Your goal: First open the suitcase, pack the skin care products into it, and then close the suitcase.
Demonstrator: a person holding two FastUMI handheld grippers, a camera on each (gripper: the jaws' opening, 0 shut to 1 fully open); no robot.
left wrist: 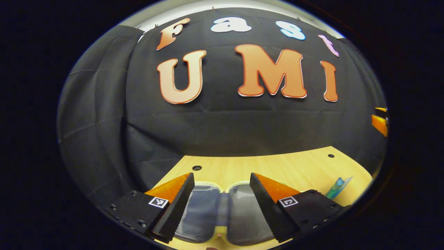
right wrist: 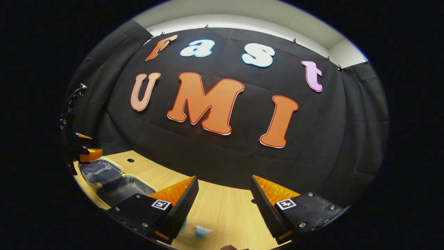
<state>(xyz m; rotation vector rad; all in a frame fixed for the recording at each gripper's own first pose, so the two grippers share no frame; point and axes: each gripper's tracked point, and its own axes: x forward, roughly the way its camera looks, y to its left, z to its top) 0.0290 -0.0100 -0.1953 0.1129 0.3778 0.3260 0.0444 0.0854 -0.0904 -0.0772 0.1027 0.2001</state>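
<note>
left gripper (left wrist: 222, 180): its two fingers stand wide apart with nothing between them, raised above the table.
suitcase: a small case with a pale yellow rim and grey fabric lining (left wrist: 222, 211) lies open flat on the table, just below and ahead of the left gripper, seen through the gap between its fingers; its two halves lie side by side with a darker strip along the hinge between them. in the right gripper view the same open case (right wrist: 104, 177) lies far off to the left of the right gripper, beyond its left finger.
right gripper (right wrist: 224, 182): fingers spread wide, gripping nothing, held over bare table.
skin care product: a small teal and clear plastic tube or sachet (left wrist: 338, 186) lies on the table to the right of the left gripper, past its right finger and apart from the suitcase. below the right gripper, near its left finger, a small pale blue piece (right wrist: 202, 231) lies on the table; whether it is the same item i cannot tell.
table: light wooden top (left wrist: 295, 166) with small round dark holes (left wrist: 197, 168) ahead of the left gripper.
other gripper: at the far left edge of the right gripper view, the left gripper's body (right wrist: 78, 151) hangs above the open suitcase.
</note>
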